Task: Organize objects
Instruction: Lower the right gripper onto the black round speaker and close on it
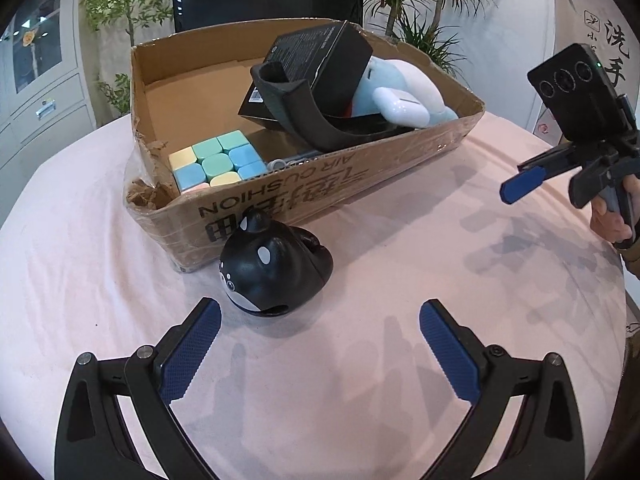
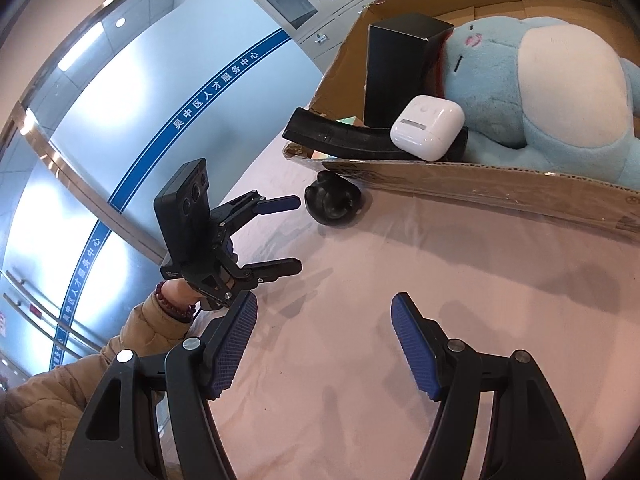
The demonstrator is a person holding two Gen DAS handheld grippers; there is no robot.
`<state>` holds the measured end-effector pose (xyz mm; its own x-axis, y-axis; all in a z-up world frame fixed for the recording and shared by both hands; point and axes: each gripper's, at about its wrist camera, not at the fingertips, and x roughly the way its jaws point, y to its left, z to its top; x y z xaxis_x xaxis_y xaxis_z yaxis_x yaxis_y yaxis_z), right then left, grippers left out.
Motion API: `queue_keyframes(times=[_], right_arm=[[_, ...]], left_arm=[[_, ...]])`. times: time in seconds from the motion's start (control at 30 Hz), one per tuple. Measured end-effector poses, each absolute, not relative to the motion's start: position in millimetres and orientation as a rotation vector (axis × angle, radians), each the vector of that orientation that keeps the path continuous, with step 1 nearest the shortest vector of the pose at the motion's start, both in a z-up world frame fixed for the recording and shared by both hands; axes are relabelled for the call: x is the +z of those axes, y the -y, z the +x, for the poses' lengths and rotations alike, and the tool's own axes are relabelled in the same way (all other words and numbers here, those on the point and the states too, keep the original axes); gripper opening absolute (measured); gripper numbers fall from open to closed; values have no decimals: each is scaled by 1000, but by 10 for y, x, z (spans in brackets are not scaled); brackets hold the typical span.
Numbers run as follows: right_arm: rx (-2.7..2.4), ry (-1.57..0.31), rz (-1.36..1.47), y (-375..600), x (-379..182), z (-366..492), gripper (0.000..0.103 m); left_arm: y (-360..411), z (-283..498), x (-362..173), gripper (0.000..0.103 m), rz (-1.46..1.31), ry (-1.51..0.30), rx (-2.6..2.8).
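A glossy black orca figurine [image 1: 276, 268] with white eye patches and a grey-white muzzle lies on the pink-clothed bench [image 1: 360, 360], touching the cardboard box [image 1: 320, 184]. Its nose points toward the left gripper [image 1: 320, 316], tail toward the box. Both the left gripper and the right gripper [image 2: 324, 308] are spread, empty.

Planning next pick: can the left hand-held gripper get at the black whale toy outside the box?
Probably yes. The left hand-held gripper is open, the whale toy lies just ahead on bare cloth, and nothing stands between them.
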<state>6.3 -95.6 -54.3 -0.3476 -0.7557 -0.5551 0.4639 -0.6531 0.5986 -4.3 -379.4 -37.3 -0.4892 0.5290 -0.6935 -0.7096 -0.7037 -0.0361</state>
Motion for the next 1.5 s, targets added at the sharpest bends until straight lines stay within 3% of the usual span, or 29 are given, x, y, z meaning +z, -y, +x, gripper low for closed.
queue_keyframes(times=[0.77, 1.2, 1.5], right_arm=[[-1998, 416, 1141, 1080, -696, 429, 69], [-2052, 398, 1118, 1000, -628, 624, 69], [-2093, 188, 1216, 1230, -658, 786, 69]], left_arm=[[3476, -510, -545, 102, -1043, -376, 2071], [2754, 539, -584, 102, -869, -507, 1646], [2583, 850, -553, 101, -836, -546, 1711]])
